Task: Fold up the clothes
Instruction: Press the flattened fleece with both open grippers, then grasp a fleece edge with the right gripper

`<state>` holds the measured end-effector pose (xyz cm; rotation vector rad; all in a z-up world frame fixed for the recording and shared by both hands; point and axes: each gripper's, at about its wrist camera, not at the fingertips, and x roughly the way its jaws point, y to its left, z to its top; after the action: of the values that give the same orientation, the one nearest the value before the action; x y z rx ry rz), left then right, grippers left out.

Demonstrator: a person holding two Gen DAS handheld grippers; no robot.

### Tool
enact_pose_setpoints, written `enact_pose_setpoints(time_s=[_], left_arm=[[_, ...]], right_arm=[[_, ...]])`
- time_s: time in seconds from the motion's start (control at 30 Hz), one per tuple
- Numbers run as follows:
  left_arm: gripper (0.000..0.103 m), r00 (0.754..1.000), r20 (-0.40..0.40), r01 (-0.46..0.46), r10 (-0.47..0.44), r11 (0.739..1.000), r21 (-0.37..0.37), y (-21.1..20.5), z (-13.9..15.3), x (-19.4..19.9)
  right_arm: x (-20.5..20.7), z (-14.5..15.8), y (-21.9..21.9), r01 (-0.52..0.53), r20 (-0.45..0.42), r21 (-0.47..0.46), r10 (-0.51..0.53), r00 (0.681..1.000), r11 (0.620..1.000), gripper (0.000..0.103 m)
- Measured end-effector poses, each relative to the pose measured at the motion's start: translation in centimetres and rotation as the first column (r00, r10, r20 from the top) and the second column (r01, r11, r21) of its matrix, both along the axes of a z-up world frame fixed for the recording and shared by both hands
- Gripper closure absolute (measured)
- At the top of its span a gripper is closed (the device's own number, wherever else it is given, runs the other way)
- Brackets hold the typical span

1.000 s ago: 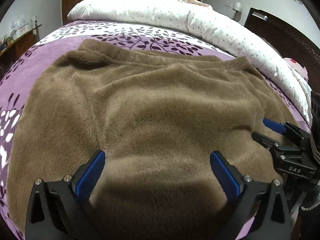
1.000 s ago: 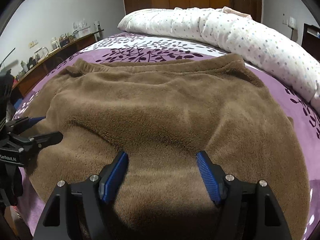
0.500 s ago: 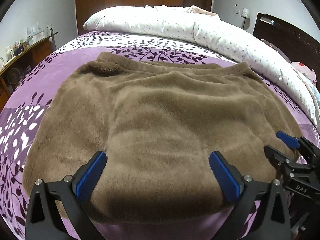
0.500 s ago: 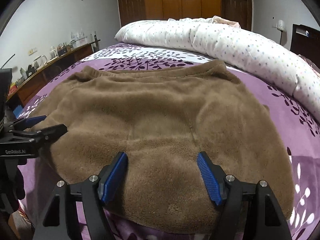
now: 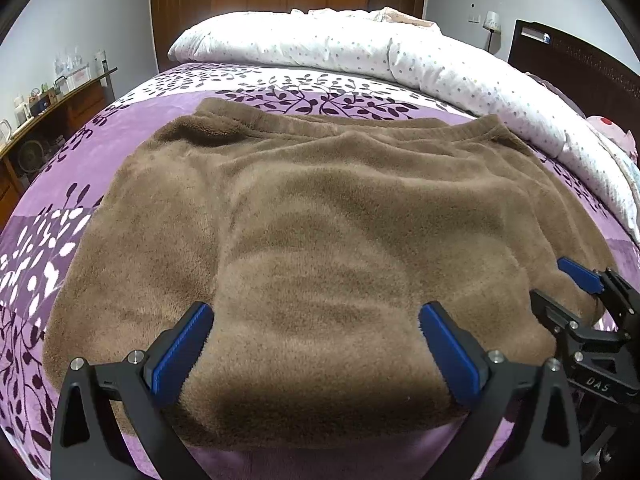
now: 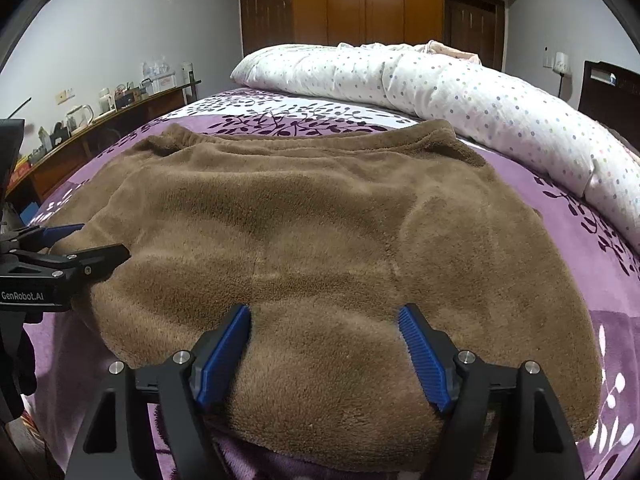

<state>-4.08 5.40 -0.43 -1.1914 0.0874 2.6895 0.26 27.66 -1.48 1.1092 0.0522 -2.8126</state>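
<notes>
Lying spread across the purple bedspread [image 5: 120, 136], the brown fleece [image 5: 340, 216] fills most of both wrist views, its ribbed band toward 12 o'clock and its near edge at 6 o'clock, close to the edge of the bed. The left gripper [image 5: 316, 344] sits at that near edge with its blue pads well apart, straddling the fleece's lower fold and clamping nothing. The right gripper [image 6: 324, 344] is spread wide in the same way over the near edge on its own side, its pads against the pile but not pinching it. In the left view the right gripper [image 5: 560, 284] shows at 3 o'clock, at the fleece's right corner; in the right view the left gripper [image 6: 80, 240] shows at 9 o'clock, at the left corner. A dotted white quilt [image 6: 440, 80] lies rolled along the bed from 12 to 3 o'clock, with a wooden wardrobe [image 6: 384, 4] behind it.
</notes>
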Motion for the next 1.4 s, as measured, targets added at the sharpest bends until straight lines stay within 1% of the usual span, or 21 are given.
enact_pose_setpoints(time_s=[0.13,0.2,0.27,0.3,0.33,0.37,0.43,0.47,0.5,0.7,0.9,1.0,1.1,1.13,1.2,1.27,1.4], left_arm=[[0.000,1.000,-0.029,-0.007,0.006,1.000,-0.013,0.0,0.6,0.6],[0.000,0.998,-0.058,-0.013,0.011,1.000,-0.029,0.1,1.1,1.2],[0.000,0.998,-0.056,-0.012,0.010,0.999,-0.038,0.5,1.0,1.3],[0.000,0.998,-0.056,-0.011,0.009,0.999,-0.043,0.6,0.9,1.3],[0.000,0.998,-0.055,-0.011,0.009,0.999,-0.048,0.8,0.8,1.3],[0.000,0.999,-0.051,-0.015,0.012,0.999,-0.051,0.9,0.6,1.3],[0.000,0.999,-0.043,-0.021,0.019,0.998,-0.057,1.1,0.1,1.2],[0.000,0.999,-0.044,-0.024,0.021,0.998,-0.059,1.2,0.0,1.2],[0.000,0.999,-0.044,-0.026,0.023,0.998,-0.061,1.3,-0.2,1.2],[0.000,0.999,-0.043,-0.031,0.027,0.995,-0.090,1.8,-0.6,1.5],[0.000,0.998,-0.048,-0.048,0.043,0.994,-0.097,1.9,-0.9,1.7],[0.000,0.998,-0.047,-0.050,0.047,0.997,-0.055,1.4,-1.1,1.8],[0.000,0.998,-0.052,-0.045,0.045,0.999,-0.003,0.8,-1.3,1.9],[0.000,0.998,-0.057,-0.038,0.038,0.999,0.004,0.7,-1.3,2.1],[0.000,0.998,-0.064,-0.026,0.026,1.000,0.001,0.7,-1.4,2.3],[0.000,0.998,-0.066,-0.021,0.021,1.000,-0.004,0.8,-1.2,2.5],[0.000,0.997,-0.068,-0.023,0.023,1.000,0.003,1.1,-0.3,3.0]], right_arm=[[0.4,1.1,0.6,0.017,0.012,-0.040,-0.016,1.000,0.999,0.024],[1.2,2.4,1.4,0.050,-0.027,-0.058,-0.052,0.998,0.997,0.024],[2.1,3.4,2.2,0.110,-0.082,-0.026,-0.112,0.990,0.994,0.024],[2.2,3.6,2.7,0.136,-0.091,-0.012,-0.137,0.986,0.991,0.024],[2.2,3.5,3.2,0.161,-0.088,-0.004,-0.161,0.983,0.987,0.024],[1.9,3.2,3.9,0.182,-0.065,-0.007,-0.182,0.981,0.983,0.024],[1.3,1.8,5.3,0.206,0.006,-0.027,-0.205,0.979,0.978,0.024],[1.0,1.1,5.6,0.197,0.034,-0.040,-0.196,0.980,0.980,0.024],[1.0,0.6,5.8,0.190,0.041,-0.047,-0.188,0.981,0.981,0.024],[0.8,-0.3,5.8,0.173,0.041,-0.053,-0.171,0.984,0.984,0.020],[1.9,-0.8,6.0,0.159,-0.031,-0.077,-0.161,0.986,0.984,0.019],[2.1,-0.8,6.3,0.149,-0.046,-0.107,-0.154,0.987,0.983,0.018],[2.6,-0.7,7.0,0.125,-0.056,-0.165,-0.135,0.989,0.978,0.018],[2.7,-0.6,7.5,0.113,-0.056,-0.194,-0.126,0.990,0.975,0.018],[3.6,-0.1,8.8,0.104,-0.049,-0.281,-0.122,0.991,0.954,0.018],[4.7,0.2,9.9,0.120,-0.035,-0.369,-0.143,0.989,0.922,0.018],[6.7,0.4,11.4,0.153,-0.015,-0.441,-0.178,0.984,0.884,0.018]])
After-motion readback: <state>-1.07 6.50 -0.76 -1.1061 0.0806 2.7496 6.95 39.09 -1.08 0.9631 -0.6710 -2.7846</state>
